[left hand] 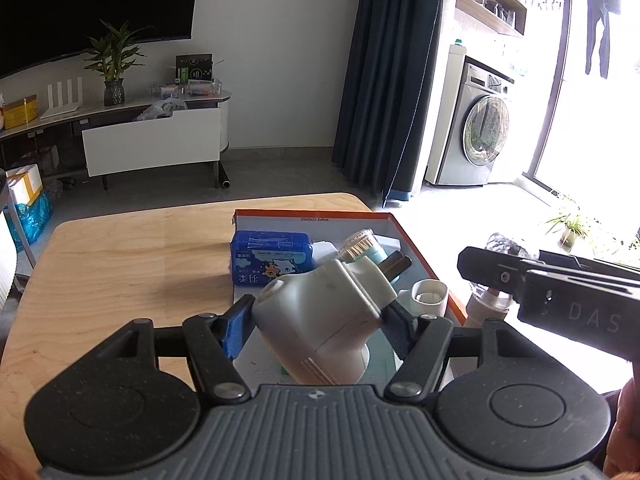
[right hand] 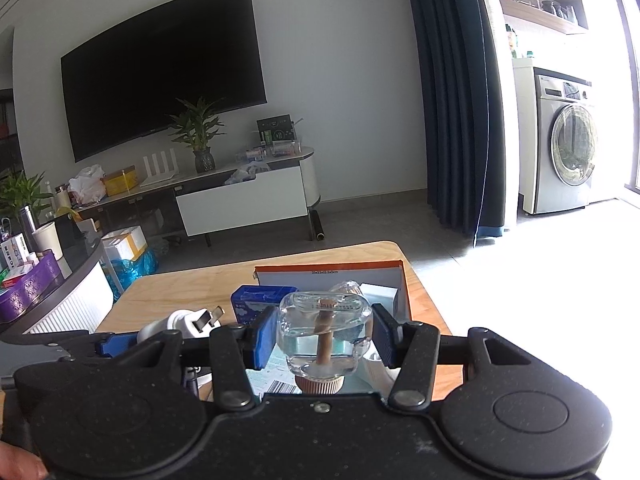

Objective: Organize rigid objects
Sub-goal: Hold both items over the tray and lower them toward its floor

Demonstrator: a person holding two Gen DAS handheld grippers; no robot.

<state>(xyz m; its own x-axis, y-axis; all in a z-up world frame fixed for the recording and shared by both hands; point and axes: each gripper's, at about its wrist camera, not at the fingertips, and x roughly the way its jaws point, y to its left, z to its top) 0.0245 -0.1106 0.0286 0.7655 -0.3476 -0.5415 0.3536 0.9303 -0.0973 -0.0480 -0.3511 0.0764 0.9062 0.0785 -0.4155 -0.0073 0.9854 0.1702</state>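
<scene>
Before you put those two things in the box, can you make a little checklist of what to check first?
1. Left gripper holds the white plug-in heater firmly: ok, both pads press its sides.
2. Right gripper holds the clear liquid bottle: ok, clamped between the blue pads.
3. Bottle cap closed: cannot tell, though the ribbed cap looks seated.
4. Free room in the orange-edged box: cannot tell; the blue case, a toothpick jar and a white round container already fill much of it.
5. The two grippers clear of each other: ok, apart but close.
</scene>
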